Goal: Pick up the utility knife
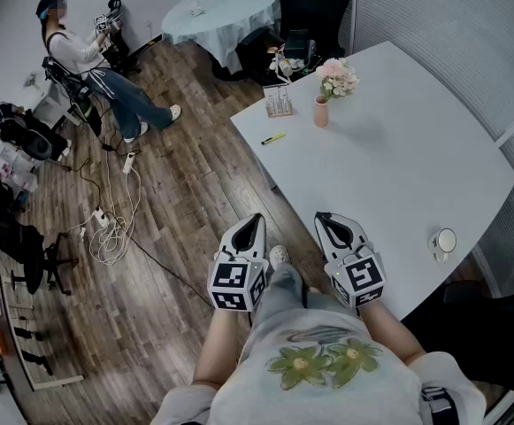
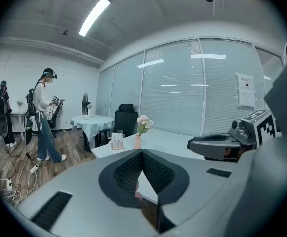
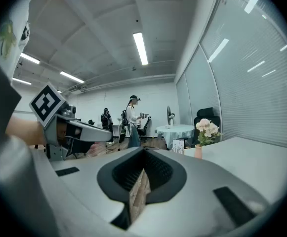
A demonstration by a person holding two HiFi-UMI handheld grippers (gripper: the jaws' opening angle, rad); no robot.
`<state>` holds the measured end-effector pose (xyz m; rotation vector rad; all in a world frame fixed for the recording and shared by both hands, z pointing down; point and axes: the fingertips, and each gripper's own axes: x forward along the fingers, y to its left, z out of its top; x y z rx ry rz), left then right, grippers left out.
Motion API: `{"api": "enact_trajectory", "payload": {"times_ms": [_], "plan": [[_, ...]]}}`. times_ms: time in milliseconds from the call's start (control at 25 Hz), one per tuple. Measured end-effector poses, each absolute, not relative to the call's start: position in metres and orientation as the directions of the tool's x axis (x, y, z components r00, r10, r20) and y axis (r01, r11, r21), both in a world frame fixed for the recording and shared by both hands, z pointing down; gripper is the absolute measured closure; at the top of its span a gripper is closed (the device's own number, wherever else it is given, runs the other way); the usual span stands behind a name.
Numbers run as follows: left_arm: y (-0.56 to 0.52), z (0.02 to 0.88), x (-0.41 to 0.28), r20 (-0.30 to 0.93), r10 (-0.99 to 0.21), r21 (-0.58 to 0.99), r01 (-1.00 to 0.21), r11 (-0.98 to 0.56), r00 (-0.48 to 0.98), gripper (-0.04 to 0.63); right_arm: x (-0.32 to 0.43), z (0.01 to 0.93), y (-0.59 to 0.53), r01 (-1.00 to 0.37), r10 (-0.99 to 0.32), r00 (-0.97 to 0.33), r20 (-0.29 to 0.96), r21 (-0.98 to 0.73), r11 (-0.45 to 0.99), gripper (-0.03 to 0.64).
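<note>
The utility knife (image 1: 273,138) is a small yellow thing lying near the left edge of the white table (image 1: 398,158), far ahead of both grippers. My left gripper (image 1: 258,219) hovers over the wooden floor just off the table's near corner, its jaws shut with nothing between them. My right gripper (image 1: 321,216) is beside it at the table's near edge, also shut and empty. In the left gripper view the jaws (image 2: 142,152) meet at their tip and the right gripper (image 2: 222,144) shows at the right. The knife cannot be made out in either gripper view.
A pink vase (image 1: 321,111) with flowers and a small card stand (image 1: 278,101) stand behind the knife. A cup (image 1: 444,241) sits at the table's right edge. Cables (image 1: 111,228) lie on the floor; a person (image 1: 80,56) is at the far left, beside a round table (image 1: 221,7).
</note>
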<state>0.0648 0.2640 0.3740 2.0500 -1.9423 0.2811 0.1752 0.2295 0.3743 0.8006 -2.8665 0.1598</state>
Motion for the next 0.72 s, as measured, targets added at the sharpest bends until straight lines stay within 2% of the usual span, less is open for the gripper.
{"api": "enact_trajectory", "payload": {"times_ms": [400, 720], "plan": [[0.255, 0.368, 0.063, 0.330, -0.940, 0.067, -0.995, -0.068, 0.086, 0.594, 0.175, 0.369, 0.225, -0.536, -0.520, -0.836, 0.174, -0.058, 0.842, 0.615], [0.222, 0.381, 0.041, 0.341, -0.933, 0.049, -0.993, -0.107, 0.117, 0.594, 0.144, 0.383, 0.192, -0.553, -0.537, -0.824, 0.182, -0.054, 0.831, 0.614]]}}
